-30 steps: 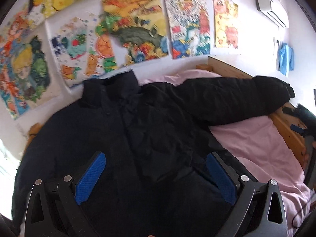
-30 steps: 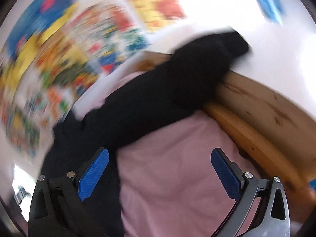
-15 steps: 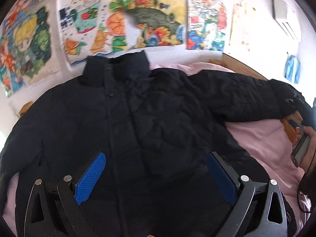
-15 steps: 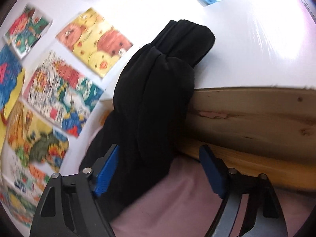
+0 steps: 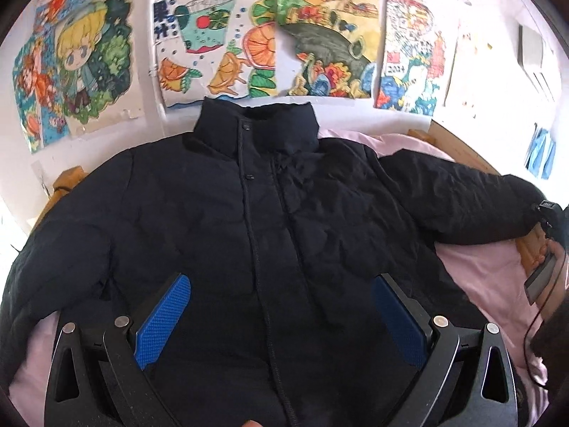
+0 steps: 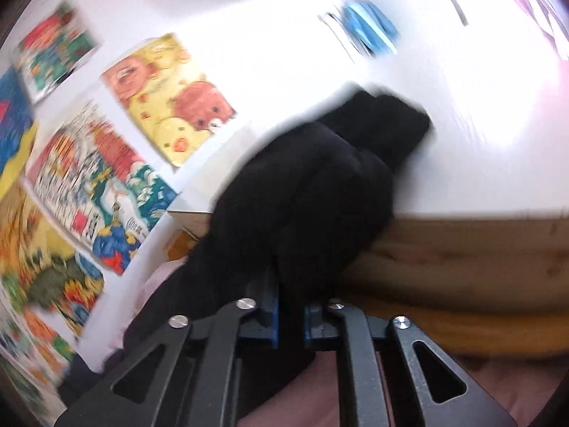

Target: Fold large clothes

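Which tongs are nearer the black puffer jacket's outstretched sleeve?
Right. The right tongs are clamped on the sleeve by the wooden bed frame; the left tongs hover open over the jacket's front.

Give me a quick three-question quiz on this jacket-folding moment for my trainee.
1. True or false: the right tool is shut on the sleeve of the black jacket.
2. Multiple choice: the left tool is A) shut on the collar, B) open above the jacket's lower front, C) pinching the pink sheet.
3. Fill in: the jacket lies spread on a pink ____, collar toward the wall of drawings.

Key: 1 true; 2 B; 3 sheet.
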Tool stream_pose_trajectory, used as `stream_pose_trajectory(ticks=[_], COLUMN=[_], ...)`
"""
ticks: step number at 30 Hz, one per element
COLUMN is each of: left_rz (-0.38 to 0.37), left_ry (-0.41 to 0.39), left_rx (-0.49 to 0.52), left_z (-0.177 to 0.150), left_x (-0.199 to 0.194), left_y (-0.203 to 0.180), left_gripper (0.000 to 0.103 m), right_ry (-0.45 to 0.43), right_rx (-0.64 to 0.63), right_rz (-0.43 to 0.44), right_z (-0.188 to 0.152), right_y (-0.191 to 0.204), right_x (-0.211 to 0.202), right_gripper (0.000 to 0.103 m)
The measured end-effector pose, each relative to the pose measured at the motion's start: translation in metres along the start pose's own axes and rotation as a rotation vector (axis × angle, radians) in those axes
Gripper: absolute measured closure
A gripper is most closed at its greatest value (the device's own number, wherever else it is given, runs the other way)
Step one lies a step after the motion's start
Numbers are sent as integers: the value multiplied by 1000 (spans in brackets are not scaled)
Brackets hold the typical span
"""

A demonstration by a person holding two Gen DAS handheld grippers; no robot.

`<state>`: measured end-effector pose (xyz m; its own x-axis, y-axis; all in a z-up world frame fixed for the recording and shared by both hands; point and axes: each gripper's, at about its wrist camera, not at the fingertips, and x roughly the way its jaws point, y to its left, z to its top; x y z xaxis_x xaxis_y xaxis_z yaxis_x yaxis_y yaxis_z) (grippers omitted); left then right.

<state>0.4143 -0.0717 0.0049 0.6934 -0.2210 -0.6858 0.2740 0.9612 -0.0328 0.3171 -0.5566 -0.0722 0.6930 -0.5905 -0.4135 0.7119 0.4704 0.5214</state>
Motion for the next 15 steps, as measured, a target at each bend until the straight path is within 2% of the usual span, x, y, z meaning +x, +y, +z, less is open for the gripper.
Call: stream_pose_trajectory(ticks=[4,8,12,15], left_rz=[-14,-31,-63,-58], left_ry=[-24,-66,-107,-151], left_rx=[-40,-94,-178,-247], left_z=[9,13,11,9], left_x=[-12,-26,-39,-49], left_y=[26,56,91,118], left_gripper=[0,0,0,0], right_ry=[-110,-209,-272,-278], right_rx=[-170,-357,-598,-809], right_rz=[84,225,420,591], right_z=[18,19,-15,-65], right_y=[57,131,217,275], right_x=[-30,-66,-111,-144], right_gripper=[97,97,97,97])
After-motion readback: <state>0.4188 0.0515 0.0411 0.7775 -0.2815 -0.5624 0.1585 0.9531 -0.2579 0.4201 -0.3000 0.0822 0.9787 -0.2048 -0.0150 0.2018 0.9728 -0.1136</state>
